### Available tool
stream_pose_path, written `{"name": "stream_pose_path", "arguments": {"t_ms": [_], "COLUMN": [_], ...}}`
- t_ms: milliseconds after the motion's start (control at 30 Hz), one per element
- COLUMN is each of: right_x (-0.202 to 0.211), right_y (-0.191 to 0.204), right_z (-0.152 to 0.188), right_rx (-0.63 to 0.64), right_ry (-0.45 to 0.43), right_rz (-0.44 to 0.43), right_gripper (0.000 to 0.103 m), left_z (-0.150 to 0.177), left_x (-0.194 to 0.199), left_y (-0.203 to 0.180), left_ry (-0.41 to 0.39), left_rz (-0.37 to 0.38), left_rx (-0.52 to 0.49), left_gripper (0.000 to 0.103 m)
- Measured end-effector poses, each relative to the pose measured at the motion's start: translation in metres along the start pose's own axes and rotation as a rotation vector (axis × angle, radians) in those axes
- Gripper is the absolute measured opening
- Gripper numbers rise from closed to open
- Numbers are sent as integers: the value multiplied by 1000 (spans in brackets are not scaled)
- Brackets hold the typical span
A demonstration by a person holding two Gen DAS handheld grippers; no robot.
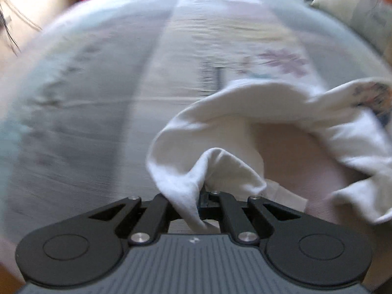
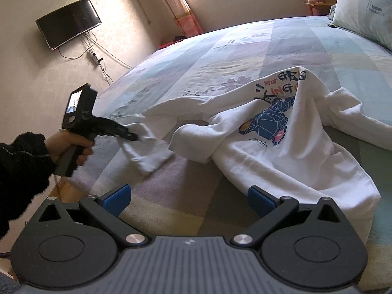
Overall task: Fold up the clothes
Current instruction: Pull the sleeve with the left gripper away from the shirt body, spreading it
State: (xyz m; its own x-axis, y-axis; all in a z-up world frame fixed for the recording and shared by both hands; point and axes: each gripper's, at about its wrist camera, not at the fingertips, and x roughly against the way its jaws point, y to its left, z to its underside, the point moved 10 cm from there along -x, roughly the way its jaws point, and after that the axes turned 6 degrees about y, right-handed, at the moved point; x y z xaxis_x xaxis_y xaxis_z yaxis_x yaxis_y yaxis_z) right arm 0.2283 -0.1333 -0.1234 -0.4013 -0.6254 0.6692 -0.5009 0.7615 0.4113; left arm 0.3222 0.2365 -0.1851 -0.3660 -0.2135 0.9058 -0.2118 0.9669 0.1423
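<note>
White sweatshirt [image 2: 281, 147] in left tool [image 1: 199, 191] — right tool [image 2: 188, 199] agape

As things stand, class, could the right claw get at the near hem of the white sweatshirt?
Probably yes. The right claw is open and empty, with the white sweatshirt hem lying beside its right finger on the bed; nothing lies between.

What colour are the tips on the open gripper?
Blue pads on the right gripper, seen best in the right wrist view.
</note>
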Motion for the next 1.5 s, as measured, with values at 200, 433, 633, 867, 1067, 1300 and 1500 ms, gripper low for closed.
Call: {"name": "stream_pose_path", "arguments": {"t_ms": [200,433,633,867,1067,1300,1500], "right_x": [-6,-15,-22,-35,-40,-41,-44], "right_y": [0,0,1,7,9,6,6], "right_z": [-1,-2,-4,-2,-2,-2,-1], "right_rx": [-2,-2,1,18,30,21,21], "right_ry": [17,43,65,107,125,135,144], "right_rz": [6,32,53,60,61,71,70], "right_gripper": [103,103,103,103,103,103,103], "left_z": [-10,-43,-67,-87,-65,-73,-79], "left_x": [-4,1,7,12,-19,-3,12], "left_y": [58,96,113,121,127,150,140], "left_ry": [-10,-74,-142,-249,-166,-200,-293], "left_rz": [-265,-392,-488,-614,-576,-594,-604], "left_rx": [-88,-69,-103,-197,-220,-147,-179], "left_gripper": [2,3,4,10,12,12,12]}}
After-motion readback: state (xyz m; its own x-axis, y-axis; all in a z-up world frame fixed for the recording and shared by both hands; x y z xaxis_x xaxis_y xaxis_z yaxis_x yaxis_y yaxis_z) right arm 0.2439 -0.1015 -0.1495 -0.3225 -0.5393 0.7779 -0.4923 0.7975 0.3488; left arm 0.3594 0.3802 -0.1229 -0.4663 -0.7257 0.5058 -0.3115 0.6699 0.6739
